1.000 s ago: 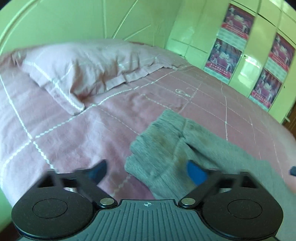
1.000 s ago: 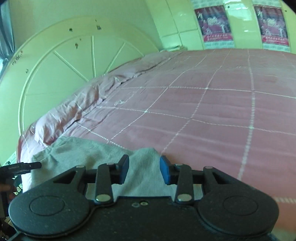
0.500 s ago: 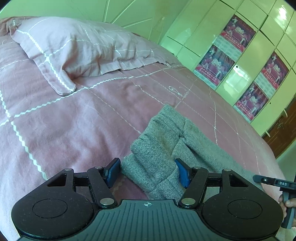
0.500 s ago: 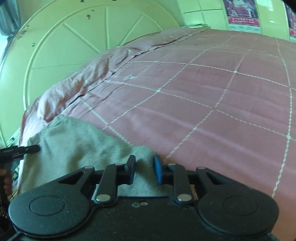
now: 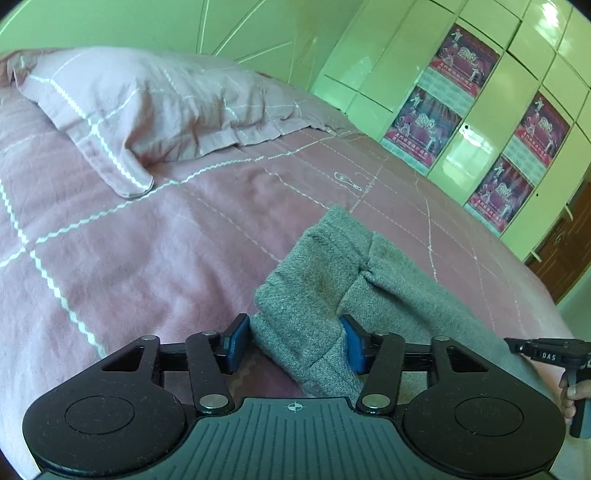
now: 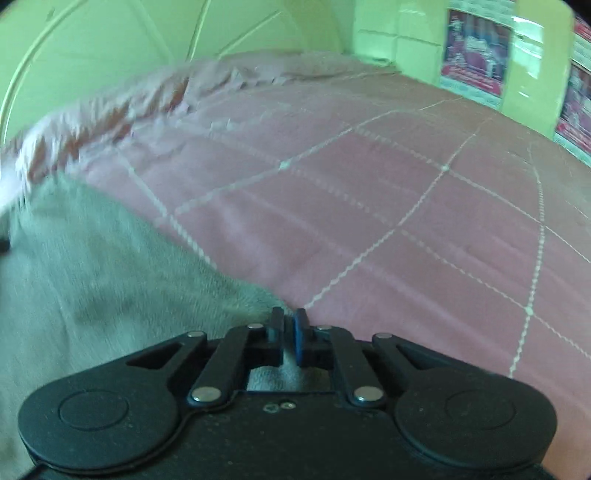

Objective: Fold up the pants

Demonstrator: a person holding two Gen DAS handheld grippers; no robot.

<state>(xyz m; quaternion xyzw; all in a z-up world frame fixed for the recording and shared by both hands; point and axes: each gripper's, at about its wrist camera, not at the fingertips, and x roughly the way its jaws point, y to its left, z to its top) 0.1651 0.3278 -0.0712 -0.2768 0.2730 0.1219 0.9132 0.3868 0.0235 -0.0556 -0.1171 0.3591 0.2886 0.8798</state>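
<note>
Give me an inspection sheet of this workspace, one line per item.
Surface: pink bedspread with a white grid pattern, lightly wrinkled.
Job's things: grey pants lying on the bedspread, bunched at the near end.
Clutter: pink pillow at the head of the bed.
Grippers: left gripper open, the pants' near end between its fingers; right gripper shut on the pants' edge, view blurred.
Cables: nothing seen.
Surroundings: pale green headboard; green wardrobe with red posters on its doors.
</note>
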